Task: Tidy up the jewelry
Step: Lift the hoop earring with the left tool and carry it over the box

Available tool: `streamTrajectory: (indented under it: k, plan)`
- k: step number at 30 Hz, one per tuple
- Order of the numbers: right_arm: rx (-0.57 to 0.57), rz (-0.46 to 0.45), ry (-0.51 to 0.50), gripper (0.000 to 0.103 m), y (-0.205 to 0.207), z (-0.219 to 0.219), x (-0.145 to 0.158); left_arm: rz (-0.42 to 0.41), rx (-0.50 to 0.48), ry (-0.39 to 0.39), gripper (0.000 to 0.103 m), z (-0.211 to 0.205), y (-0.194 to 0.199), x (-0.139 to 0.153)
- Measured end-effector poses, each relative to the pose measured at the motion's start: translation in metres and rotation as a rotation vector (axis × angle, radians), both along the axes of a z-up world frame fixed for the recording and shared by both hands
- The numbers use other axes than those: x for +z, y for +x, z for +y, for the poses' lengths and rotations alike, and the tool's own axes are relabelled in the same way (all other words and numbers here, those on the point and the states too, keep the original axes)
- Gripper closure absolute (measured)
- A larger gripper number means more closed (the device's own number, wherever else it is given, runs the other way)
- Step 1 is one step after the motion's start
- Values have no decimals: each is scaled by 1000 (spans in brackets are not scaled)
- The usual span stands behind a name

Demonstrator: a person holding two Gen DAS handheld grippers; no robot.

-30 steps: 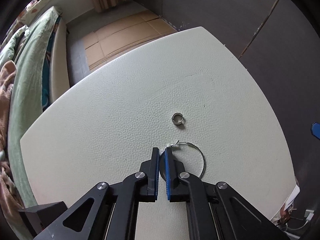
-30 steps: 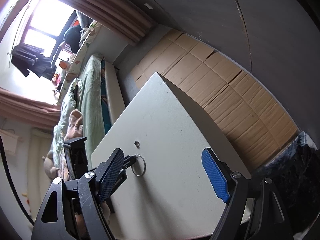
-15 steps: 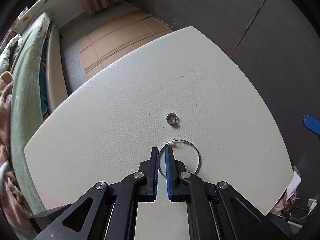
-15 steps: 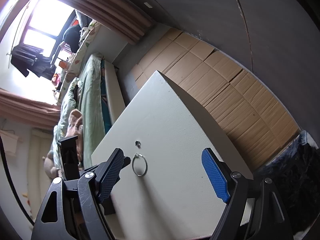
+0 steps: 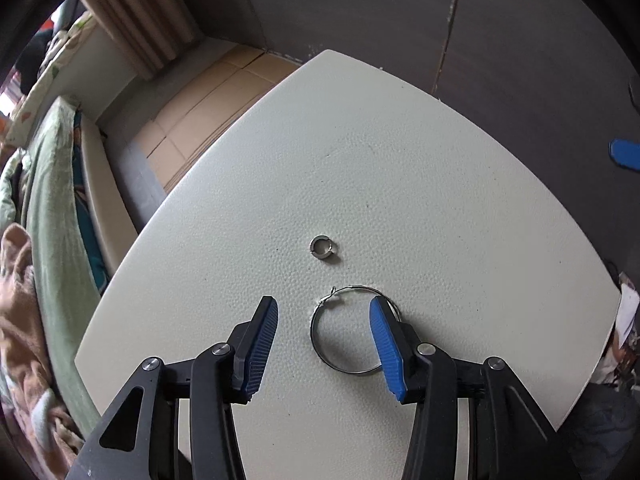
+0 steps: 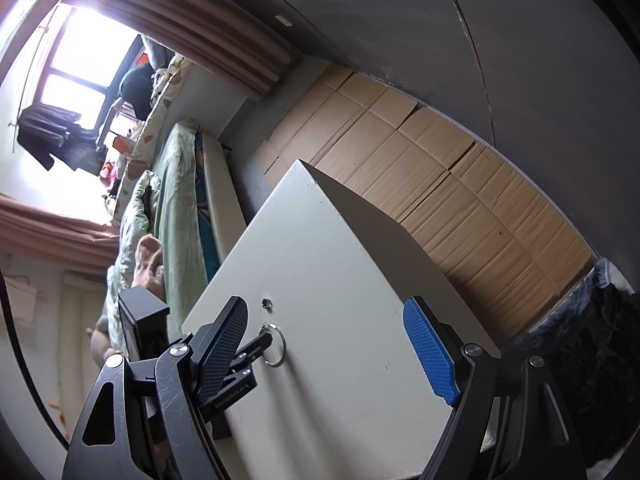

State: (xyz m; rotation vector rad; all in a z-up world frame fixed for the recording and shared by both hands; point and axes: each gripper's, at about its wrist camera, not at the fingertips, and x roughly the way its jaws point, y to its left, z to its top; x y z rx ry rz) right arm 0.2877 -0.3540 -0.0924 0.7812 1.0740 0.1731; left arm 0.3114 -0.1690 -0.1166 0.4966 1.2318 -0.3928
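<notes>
A large thin silver hoop earring lies flat on the white table. A small thick silver ring lies just beyond it. My left gripper is open, its blue pads on either side of the hoop, just above the table; the right pad overlaps the hoop's right edge. In the right wrist view the hoop and small ring show on the table, with the left gripper's fingers beside the hoop. My right gripper is open and empty, off to the table's side.
A bed with green bedding runs along the table's left side. Flattened cardboard covers the floor beyond the table. A dark wall stands behind. The right gripper's blue fingertip shows at the right edge of the left wrist view.
My left gripper was shut on the hoop earring; it has opened wide and the hoop now lies flat on the table between its pads. The right gripper has stayed still.
</notes>
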Motion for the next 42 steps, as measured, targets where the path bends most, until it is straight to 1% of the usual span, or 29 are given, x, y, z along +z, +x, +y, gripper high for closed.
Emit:
streamTrajectory:
  k: [1,3,4,5,6,8,9,10,12,13,15,16,18,22,26,29,30,31,33,38,39,40,42]
  plan:
    - [1,-1,1,22,1,0,0,-7,-13,16,54,-2,0,-3]
    - [1,-2,3,22,3,0,0,-26,-27,7,55,-3,1,-2]
    - [0,-2,5,22,4,-1,0,-28,-30,3,57,-3,3,-3]
    - [-1,-3,6,22,5,-2,0,-29,-33,-12,63,-3,4,-2]
    - [-1,-3,7,22,6,-2,0,-26,-38,-27,67,-3,5,-3]
    - [-1,-3,9,22,7,-2,0,-16,-54,-54,80,-4,4,-3]
    - [-1,-2,10,22,8,-2,0,-3,-54,-70,84,-3,5,-4]
    - [-1,0,11,22,8,-2,0,0,-47,-75,85,-1,5,-4]
    - [-4,2,11,22,10,-3,0,-10,-26,-60,99,-1,7,-3]
    - [-5,4,10,22,10,-3,0,-15,-10,-53,102,1,9,-3]
    - [-6,5,8,22,10,-2,-1,14,37,-100,102,9,13,-2]
    - [-5,5,6,22,10,-1,0,15,63,-116,103,14,14,-1]
    - [3,7,1,22,11,2,0,-4,94,-130,103,22,14,4]
    - [30,11,-15,22,13,12,-1,-12,147,-186,103,34,8,15]
    - [73,11,-44,22,16,28,-3,-51,195,-215,103,49,2,31]
    - [107,10,-68,22,19,42,-3,-81,270,-249,103,69,-1,44]
    - [118,9,-80,22,20,47,-3,-91,298,-268,103,78,-8,50]
    - [128,7,-94,22,21,52,-3,-102,329,-287,103,87,-4,53]
    - [147,-4,-124,22,23,61,-3,-131,379,-319,103,102,-11,62]
    - [209,-54,-225,23,27,89,3,-187,496,-469,103,145,-32,83]
    - [222,-64,-248,24,29,93,4,-197,511,-493,103,152,-34,85]
    - [231,-73,-268,29,29,97,5,-212,526,-518,103,158,-39,86]
    - [253,-90,-305,34,30,106,6,-232,552,-581,103,174,-50,91]
